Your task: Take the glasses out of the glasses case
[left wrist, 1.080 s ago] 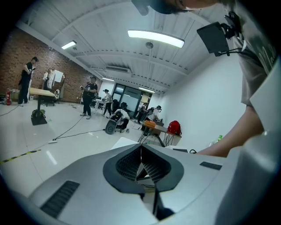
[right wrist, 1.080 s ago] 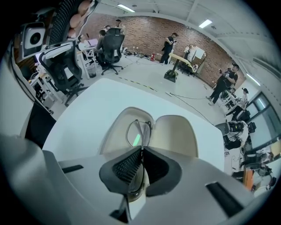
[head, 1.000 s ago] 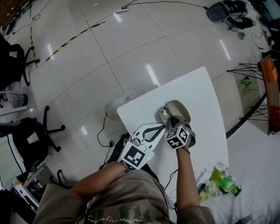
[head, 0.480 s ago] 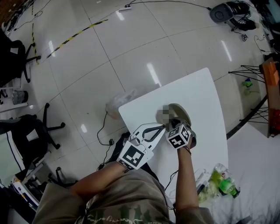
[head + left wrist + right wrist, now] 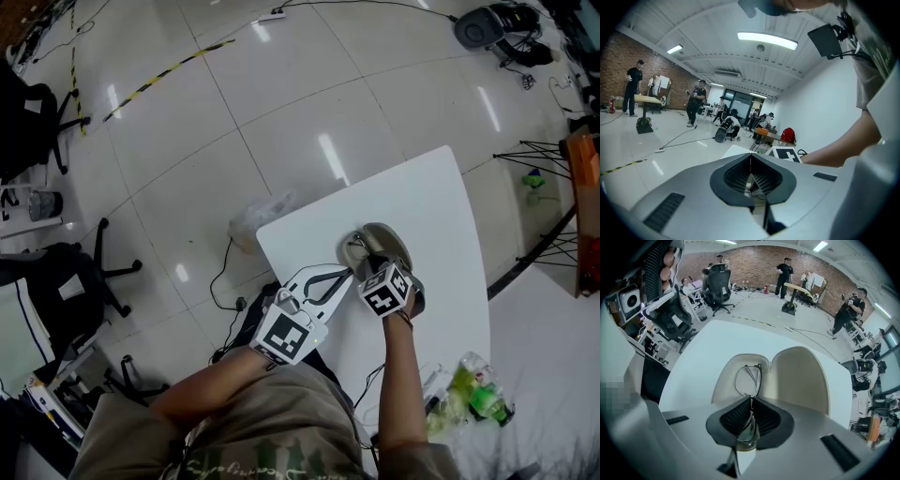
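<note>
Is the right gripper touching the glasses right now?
Touching. The right gripper, in its own view, is clamped on one lens of the glasses.

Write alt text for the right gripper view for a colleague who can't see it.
The right claw is shut on one end of the glasses, the rest over the left half of the open beige glasses case. The case sits on a white table.

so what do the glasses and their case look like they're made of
Glasses: a thin dark wire rim, likely metal, around clear lenses that could be glass or plastic; the case shows through them. Case: an open clamshell, beige with a smooth matte inside. It holds its domed shape, so it is probably a rigid shell. What the lining is made of is unclear.
</note>
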Tool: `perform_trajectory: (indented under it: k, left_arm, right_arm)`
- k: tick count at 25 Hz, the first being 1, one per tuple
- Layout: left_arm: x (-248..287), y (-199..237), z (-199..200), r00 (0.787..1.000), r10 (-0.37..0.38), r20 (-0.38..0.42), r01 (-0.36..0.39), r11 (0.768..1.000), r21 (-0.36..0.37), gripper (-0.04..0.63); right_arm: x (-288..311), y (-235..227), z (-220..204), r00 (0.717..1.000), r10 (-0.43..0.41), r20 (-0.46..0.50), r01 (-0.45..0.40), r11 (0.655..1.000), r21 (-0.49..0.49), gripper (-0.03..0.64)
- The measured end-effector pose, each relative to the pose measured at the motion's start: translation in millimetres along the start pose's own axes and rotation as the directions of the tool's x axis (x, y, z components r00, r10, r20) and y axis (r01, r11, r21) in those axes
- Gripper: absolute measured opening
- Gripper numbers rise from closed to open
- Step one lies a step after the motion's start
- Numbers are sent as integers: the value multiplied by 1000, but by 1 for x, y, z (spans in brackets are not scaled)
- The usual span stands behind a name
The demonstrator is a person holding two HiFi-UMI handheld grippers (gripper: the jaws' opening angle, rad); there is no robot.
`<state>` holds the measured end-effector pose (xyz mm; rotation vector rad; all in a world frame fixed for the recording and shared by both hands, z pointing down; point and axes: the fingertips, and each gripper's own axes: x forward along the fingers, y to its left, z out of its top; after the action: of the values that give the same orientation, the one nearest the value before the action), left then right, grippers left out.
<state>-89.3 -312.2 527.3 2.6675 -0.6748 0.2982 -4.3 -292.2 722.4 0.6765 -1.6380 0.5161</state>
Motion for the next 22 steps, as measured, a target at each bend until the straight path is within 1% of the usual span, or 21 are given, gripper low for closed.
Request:
perform_trajectory:
  k: [2, 7, 13, 22]
  left_arm:
    - [-1, -1, 0, 1000, -3, -2, 3, 1000, 3, 9]
    - [-1, -2, -7, 1000, -11, -14, 11, 1000, 10, 9]
    - [1, -10, -8, 999, -32, -24, 33, 999, 18, 9]
    - [0, -17, 4, 999, -28, -16, 28, 999, 38, 9]
  right_arm:
    - [-1, -1, 0, 1000, -6, 12, 6, 1000, -1, 21]
    - [-5, -3, 3, 997, -66, 45, 66, 998, -12, 21]
    - [-14, -7, 5, 991, -106, 85, 108, 994, -15, 20]
    - [-23, -14, 2, 983, -134, 122, 139, 990, -31, 20]
